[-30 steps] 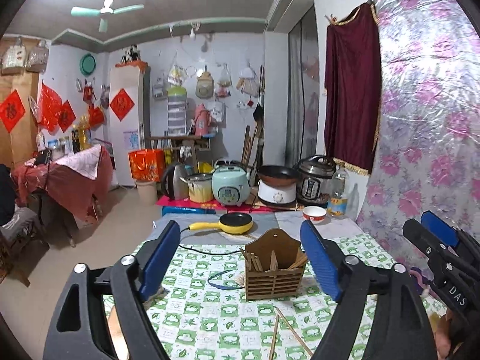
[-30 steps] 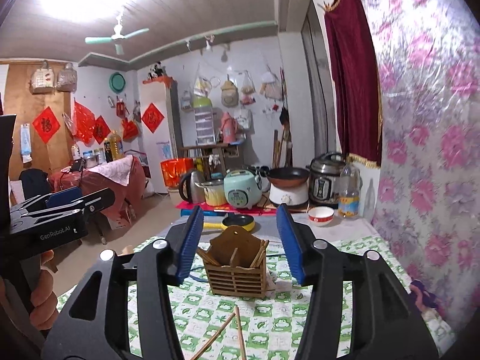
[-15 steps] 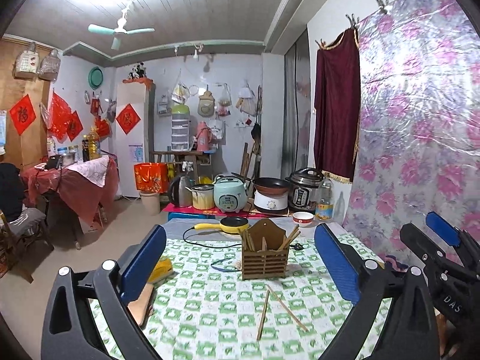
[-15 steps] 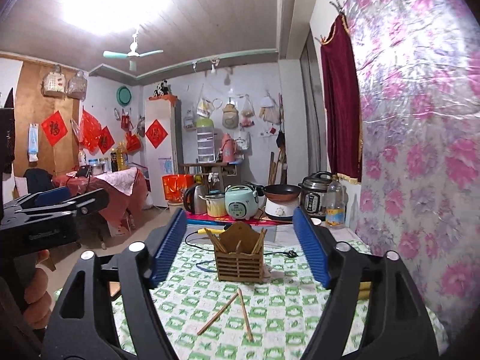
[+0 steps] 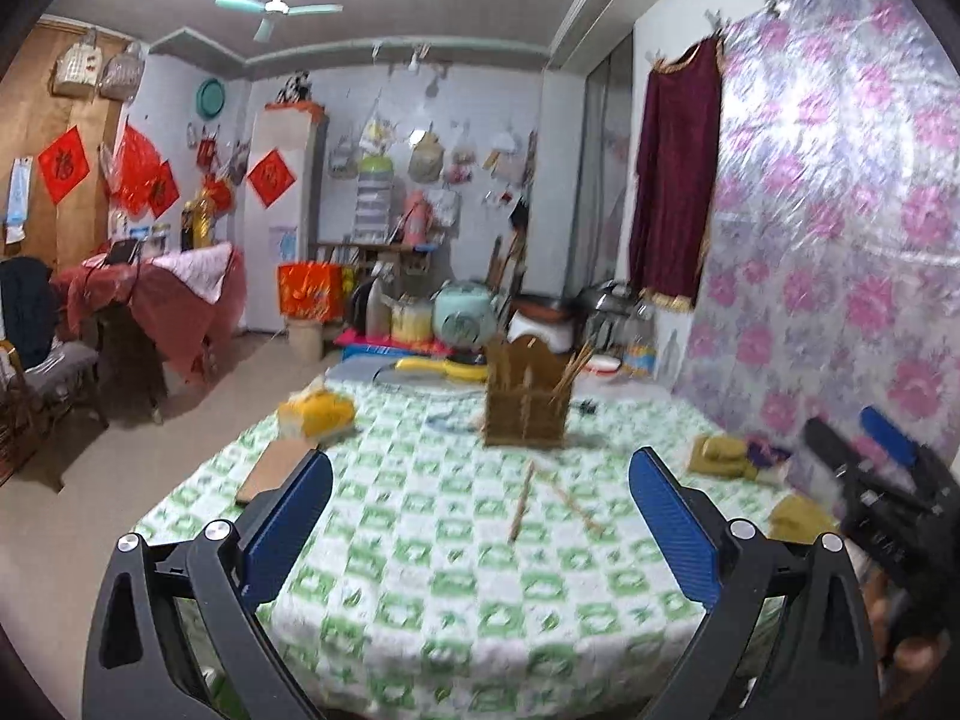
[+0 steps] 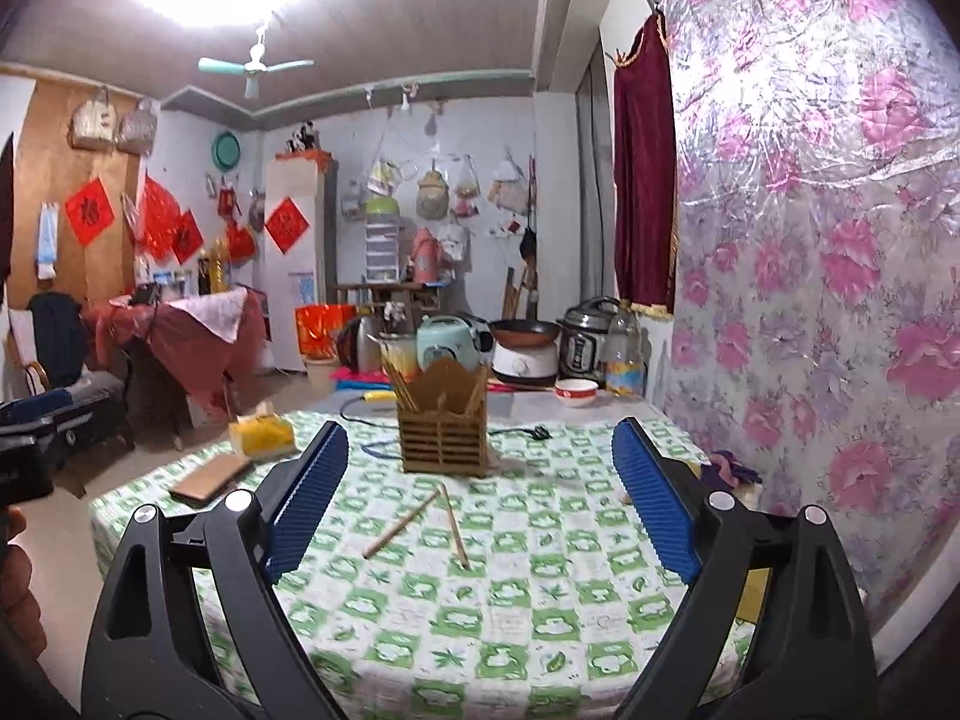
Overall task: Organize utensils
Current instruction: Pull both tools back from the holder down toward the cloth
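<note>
A slatted wooden utensil holder (image 5: 527,405) (image 6: 444,426) stands upright mid-table with several chopsticks in it. Two loose chopsticks (image 5: 521,501) (image 6: 402,516) lie crossed on the green-checked tablecloth (image 5: 432,588) in front of it. My left gripper (image 5: 480,468) is open and empty, well short of the chopsticks, over the table's near part. My right gripper (image 6: 480,438) has its jaws opening wide with nothing between them, and it frames the holder from a distance. In the left wrist view the right gripper (image 5: 870,480) shows at the right edge. A hand (image 6: 18,588) holds the left one.
A yellow tissue box (image 5: 315,414) and a brown flat pad (image 5: 273,474) lie at the table's left. Olive cloths (image 5: 720,456) sit at its right, beside the floral wall. A rice cooker (image 6: 447,342), pan, pressure cooker, bottle and bowl (image 6: 576,391) line the far end.
Both grippers have drawn back from the holder and sunk, so more tablecloth and the loose chopsticks show. Both pairs of jaws have spread wider, the right one most.
</note>
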Demonstrator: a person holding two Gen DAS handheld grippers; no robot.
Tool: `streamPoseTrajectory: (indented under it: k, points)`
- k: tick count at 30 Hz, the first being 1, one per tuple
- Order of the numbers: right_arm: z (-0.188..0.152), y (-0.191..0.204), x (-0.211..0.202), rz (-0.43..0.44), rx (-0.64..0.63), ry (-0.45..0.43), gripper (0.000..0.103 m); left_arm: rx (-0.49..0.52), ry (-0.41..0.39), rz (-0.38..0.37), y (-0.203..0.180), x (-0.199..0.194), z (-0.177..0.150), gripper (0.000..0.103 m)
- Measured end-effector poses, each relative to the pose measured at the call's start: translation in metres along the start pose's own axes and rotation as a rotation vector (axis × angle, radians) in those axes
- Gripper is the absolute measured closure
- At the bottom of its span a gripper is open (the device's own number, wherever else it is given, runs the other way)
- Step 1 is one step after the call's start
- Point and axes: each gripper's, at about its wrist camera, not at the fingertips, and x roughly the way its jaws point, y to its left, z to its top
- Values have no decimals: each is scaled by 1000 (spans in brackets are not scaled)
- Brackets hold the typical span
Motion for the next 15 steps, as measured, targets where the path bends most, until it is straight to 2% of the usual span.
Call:
streamPoseTrajectory:
  k: [6, 15]
  points:
    - [-18, -2, 20, -38, -6, 45, 16, 4, 70, 50, 6, 37, -21, 6]
    - [-47, 1, 63, -48, -35, 157, 16, 80, 175, 95, -1, 93, -53, 6]
